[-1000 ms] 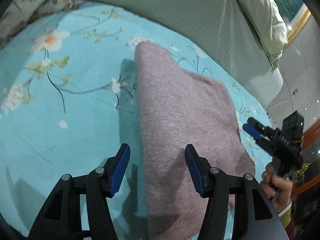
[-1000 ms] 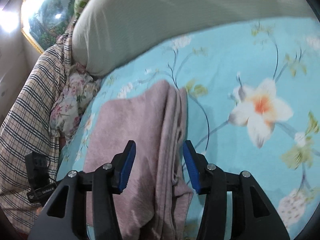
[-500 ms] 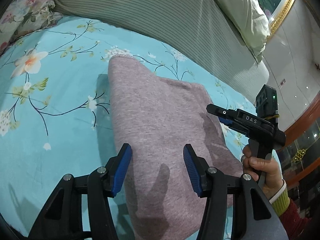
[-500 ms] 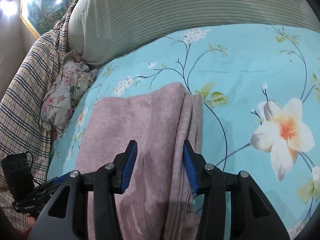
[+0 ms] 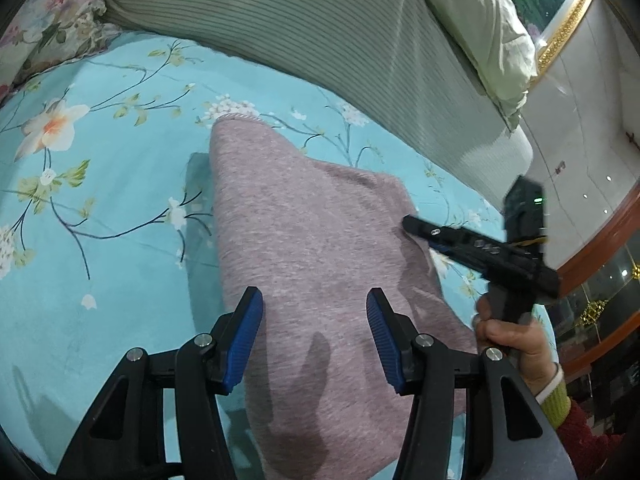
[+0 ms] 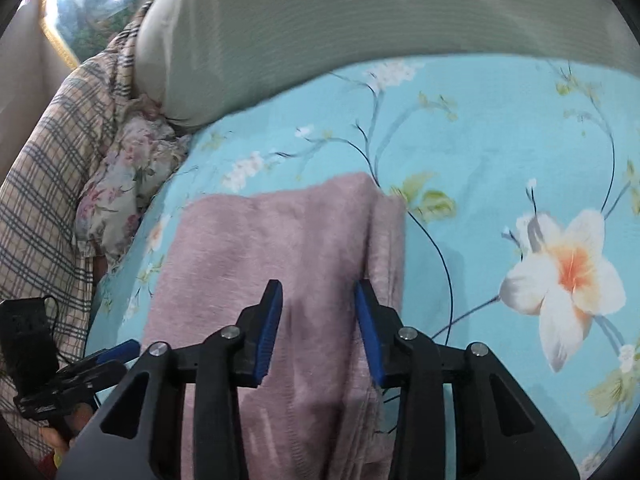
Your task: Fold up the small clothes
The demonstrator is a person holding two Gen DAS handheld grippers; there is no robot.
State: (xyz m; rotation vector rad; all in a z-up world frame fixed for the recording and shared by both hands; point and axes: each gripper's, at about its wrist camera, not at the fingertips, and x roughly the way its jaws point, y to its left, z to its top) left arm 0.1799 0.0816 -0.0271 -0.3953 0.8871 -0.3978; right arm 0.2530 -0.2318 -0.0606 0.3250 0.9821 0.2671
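Mauve knit, left wrist view: the folded garment (image 5: pixel 320 264) lies on the turquoise floral bedsheet (image 5: pixel 100 208), narrow end toward the striped bolster (image 5: pixel 320 28), its near end passing under the camera.
Left gripper, same view: the left gripper (image 5: pixel 314 338) hovers over the cloth's near part, jaws spread wide and holding nothing; both blue pads (image 5: pixel 244 340) sit clear of the fabric.
Right gripper seen from the left: the right gripper (image 5: pixel 424 234) reaches in over the cloth's right edge, held in the person's right hand (image 5: pixel 516 340); from here its jaw state cannot be told.
Risk from this view: closing on the top layer alone would likely peel the fold open instead of lifting the whole stack.
Right wrist view, cloth: the same garment (image 6: pixel 280 264) shows stacked layer edges along its right side, loose and slightly uneven.
Right gripper, own view: the right gripper (image 6: pixel 318 328) has its jaws apart, empty, straddling the cloth just left of those layered edges.
Risk from this view: a pinch here may catch only some layers, so the edges would skew; dragging could also bunch the soft sheet beneath.
Neighbours: the plaid fabric (image 6: pixel 44 184) and floral pillow (image 6: pixel 128 176) lie well apart to the left, unlikely to snag.
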